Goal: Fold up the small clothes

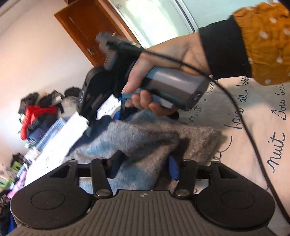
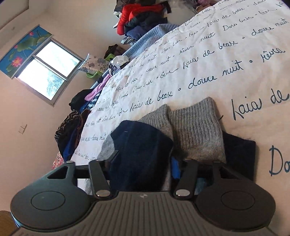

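A small grey knit garment [image 1: 145, 138] with dark navy parts lies on a white bedspread printed with script [image 1: 262, 127]. My left gripper [image 1: 144, 166] has grey fabric between its fingers and grips it. In the left wrist view the other hand-held gripper [image 1: 101, 101] hovers just beyond, over the garment's far side. In the right wrist view my right gripper [image 2: 143, 167] has the navy part [image 2: 141, 145] between its fingers. The grey ribbed cuffs [image 2: 195, 130] lie side by side just ahead of it on the bedspread [image 2: 199, 63].
A pile of clothes with a red jacket [image 2: 134, 14] and a blue quilted item [image 2: 150, 36] sits at the far end of the bed. More clothes [image 2: 85, 101] line the bed's left edge. A cable [image 1: 244, 116] trails across the bedspread. A wooden door [image 1: 94, 32] stands behind.
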Action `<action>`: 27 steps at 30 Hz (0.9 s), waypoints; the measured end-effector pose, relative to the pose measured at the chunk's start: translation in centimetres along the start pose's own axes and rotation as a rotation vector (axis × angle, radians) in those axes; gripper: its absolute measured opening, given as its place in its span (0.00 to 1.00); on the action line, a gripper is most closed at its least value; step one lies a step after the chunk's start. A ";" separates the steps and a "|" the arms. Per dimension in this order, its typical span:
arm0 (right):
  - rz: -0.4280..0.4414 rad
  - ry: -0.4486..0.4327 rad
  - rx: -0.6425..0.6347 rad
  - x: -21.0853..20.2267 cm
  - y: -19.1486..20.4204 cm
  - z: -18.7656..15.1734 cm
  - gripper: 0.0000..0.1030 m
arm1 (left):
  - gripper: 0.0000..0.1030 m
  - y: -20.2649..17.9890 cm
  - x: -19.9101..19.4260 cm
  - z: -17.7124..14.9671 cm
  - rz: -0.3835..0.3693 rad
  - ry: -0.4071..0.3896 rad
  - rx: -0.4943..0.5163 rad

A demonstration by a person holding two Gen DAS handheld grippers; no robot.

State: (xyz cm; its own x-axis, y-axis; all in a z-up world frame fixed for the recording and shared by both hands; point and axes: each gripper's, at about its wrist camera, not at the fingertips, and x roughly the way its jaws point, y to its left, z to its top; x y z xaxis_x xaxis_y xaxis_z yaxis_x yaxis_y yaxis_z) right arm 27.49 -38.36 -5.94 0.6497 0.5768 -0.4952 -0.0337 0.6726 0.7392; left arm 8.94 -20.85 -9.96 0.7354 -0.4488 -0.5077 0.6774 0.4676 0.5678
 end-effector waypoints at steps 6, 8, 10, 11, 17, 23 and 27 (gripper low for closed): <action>-0.029 -0.037 -0.021 -0.5 0.2 0.0 0.09 | 0.10 0.8 -1.3 0.7 -0.008 -0.059 -0.090; -0.032 -0.078 -0.043 -1.3 0.9 0.1 0.09 | 0.09 1.8 -1.9 1.1 -0.034 -0.069 -0.158; -0.029 -0.119 -0.064 -2.5 1.6 0.3 0.08 | 0.08 2.8 -2.7 1.6 -0.089 -0.077 -0.218; -0.033 -0.141 -0.075 -3.3 1.9 0.4 0.08 | 0.08 3.0 -3.1 1.8 -0.110 -0.084 -0.238; -0.130 -0.187 -0.130 -5.7 1.6 1.4 0.09 | 0.08 2.5 -3.5 2.2 -0.233 -0.087 -0.286; -0.339 -0.140 -0.101 -5.2 -1.1 0.6 0.23 | 0.08 3.3 -2.3 0.7 -0.303 -0.018 -0.395; -0.340 -0.229 -0.090 -8.0 -0.9 -0.9 0.50 | 0.17 5.9 -3.4 -0.6 -0.285 -0.036 -0.458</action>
State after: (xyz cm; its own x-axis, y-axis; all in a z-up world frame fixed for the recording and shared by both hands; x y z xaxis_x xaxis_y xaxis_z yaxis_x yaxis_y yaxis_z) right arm 21.64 -43.18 -3.10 0.7868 0.2041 -0.5824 0.1518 0.8507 0.5032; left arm 10.44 -16.10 -5.27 0.5257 -0.6287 -0.5730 0.7942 0.6041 0.0658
